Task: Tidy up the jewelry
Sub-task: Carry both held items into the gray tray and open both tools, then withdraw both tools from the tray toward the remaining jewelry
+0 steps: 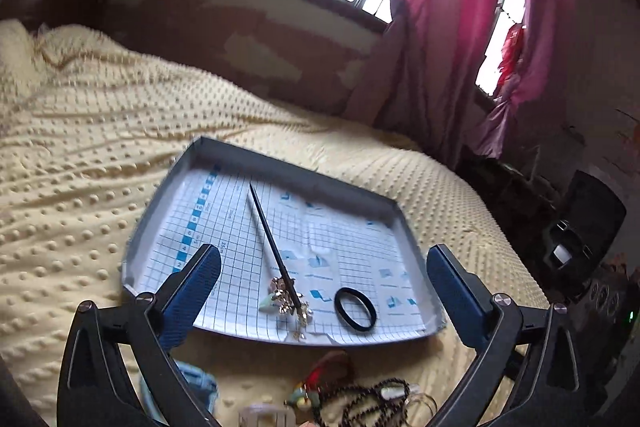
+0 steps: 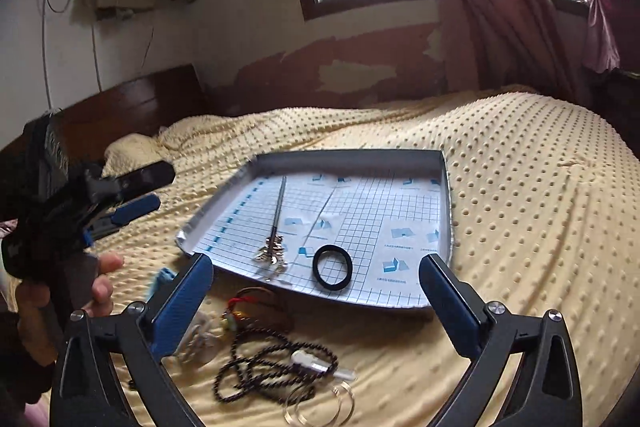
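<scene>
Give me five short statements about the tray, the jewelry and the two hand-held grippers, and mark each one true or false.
1. The black ring lies inside the tray. True.
2. The hairpin lies on the blanket outside the tray. False: it lies in the tray, left of the ring.
3. The beaded necklace is on the blanket, in front of the tray. True.
4. The right hand-held gripper is shut on the ring. False: its jaws are wide open and hold nothing.
5. The left hand-held gripper is open and holds nothing. True.
</scene>
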A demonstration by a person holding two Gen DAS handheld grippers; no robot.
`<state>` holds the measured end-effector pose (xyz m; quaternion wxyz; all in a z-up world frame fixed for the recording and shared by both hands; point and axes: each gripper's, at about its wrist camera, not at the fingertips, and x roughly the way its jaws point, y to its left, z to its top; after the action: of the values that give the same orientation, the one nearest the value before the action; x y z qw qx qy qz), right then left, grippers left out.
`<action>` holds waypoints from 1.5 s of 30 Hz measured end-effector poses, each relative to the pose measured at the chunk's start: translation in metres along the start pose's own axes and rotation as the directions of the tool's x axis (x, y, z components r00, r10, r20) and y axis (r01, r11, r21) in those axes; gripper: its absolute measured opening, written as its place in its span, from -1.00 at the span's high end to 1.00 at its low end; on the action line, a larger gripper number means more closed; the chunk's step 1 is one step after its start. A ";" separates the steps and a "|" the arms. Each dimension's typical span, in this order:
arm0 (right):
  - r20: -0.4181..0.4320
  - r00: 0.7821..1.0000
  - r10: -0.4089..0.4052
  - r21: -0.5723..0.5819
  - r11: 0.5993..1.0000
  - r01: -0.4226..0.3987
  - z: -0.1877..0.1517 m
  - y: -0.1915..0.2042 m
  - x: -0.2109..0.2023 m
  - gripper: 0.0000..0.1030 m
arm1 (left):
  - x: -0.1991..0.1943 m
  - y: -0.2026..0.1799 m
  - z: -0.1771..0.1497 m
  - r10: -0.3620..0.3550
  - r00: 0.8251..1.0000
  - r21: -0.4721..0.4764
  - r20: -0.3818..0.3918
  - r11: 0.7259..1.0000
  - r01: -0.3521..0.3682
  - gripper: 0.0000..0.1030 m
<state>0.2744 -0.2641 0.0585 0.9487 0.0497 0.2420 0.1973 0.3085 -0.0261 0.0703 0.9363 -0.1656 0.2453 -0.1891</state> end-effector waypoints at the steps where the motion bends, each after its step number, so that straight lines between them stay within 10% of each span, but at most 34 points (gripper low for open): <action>1: 0.011 1.000 -0.001 0.000 1.000 0.001 -0.002 0.004 -0.009 -1.00 | -0.007 -0.004 -0.002 -0.007 1.000 0.005 0.001 1.000 0.007 -0.96; 23: 0.071 0.989 -0.128 -0.075 0.988 0.134 -0.100 0.076 -0.135 -1.00 | -0.177 -0.040 -0.134 0.170 0.981 0.126 0.093 0.975 -0.181 -0.96; 45: -0.170 0.976 -0.135 -0.044 0.991 0.129 -0.132 0.063 -0.104 -1.00 | -0.157 -0.012 -0.184 0.284 0.948 0.167 -0.145 0.951 -0.259 -0.96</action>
<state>0.1056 -0.2481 0.0001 0.9359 0.0009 0.3228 0.1412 0.0822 -0.0084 -0.0144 0.9390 -0.0446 0.3291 -0.0889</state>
